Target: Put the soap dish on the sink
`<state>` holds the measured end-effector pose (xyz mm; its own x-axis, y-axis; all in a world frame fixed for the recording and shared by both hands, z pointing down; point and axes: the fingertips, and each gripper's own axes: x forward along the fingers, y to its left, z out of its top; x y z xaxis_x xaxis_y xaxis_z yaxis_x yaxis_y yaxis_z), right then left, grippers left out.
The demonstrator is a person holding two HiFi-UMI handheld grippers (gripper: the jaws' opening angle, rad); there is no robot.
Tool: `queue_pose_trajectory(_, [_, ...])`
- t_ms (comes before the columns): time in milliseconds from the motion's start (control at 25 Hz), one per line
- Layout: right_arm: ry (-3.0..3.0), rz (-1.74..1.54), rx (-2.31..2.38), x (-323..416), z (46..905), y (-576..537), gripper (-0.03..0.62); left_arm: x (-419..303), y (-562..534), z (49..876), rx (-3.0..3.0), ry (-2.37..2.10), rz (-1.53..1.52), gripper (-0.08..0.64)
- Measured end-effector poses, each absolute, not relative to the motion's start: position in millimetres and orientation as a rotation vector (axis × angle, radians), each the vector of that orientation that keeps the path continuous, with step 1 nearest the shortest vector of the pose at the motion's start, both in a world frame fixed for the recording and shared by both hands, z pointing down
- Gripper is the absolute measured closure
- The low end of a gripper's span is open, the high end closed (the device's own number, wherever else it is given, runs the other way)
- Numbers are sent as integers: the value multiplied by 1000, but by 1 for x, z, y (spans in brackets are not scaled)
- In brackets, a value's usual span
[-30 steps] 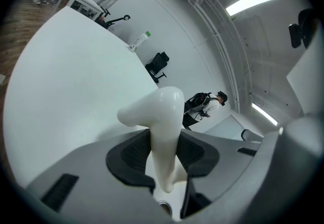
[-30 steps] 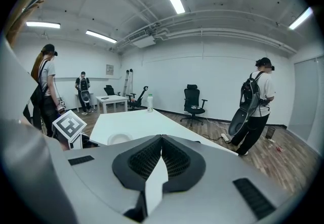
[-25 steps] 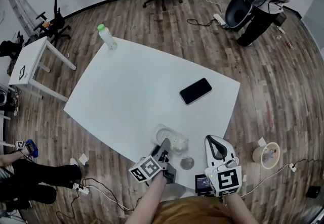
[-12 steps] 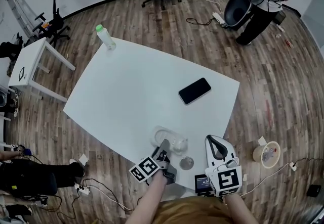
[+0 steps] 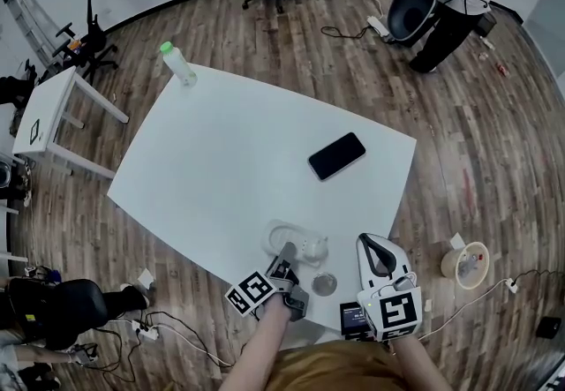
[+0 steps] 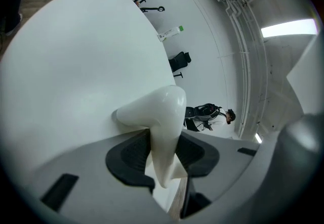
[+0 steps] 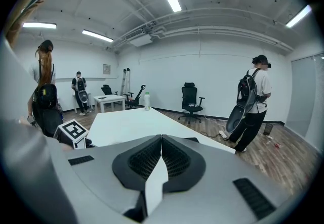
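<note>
The left gripper (image 6: 162,154) is pinching the glossy soap dish (image 6: 157,109) by its rim, nearer the person than the phone (image 5: 336,156); it is looking rigid, light and probably slippery. The right gripper (image 7: 161,154) is sitting clenched and empty.

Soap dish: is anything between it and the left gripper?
Nothing visible does: the fingers of the left gripper are clamped on the soap dish itself. No sink shows in any view.

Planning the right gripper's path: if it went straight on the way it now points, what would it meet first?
The right gripper, jaws shut, tilts slightly down: likely the table first, though depth is unclear.
</note>
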<state>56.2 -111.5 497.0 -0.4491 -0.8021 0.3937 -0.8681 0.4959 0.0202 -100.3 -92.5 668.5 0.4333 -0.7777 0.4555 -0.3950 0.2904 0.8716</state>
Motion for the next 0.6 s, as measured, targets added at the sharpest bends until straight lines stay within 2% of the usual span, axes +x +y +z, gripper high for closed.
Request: queue_pose_trajectory(600, [-2386,257,1386,59,503,-111,583,-86,-84,681,1271,-1103,-259,414])
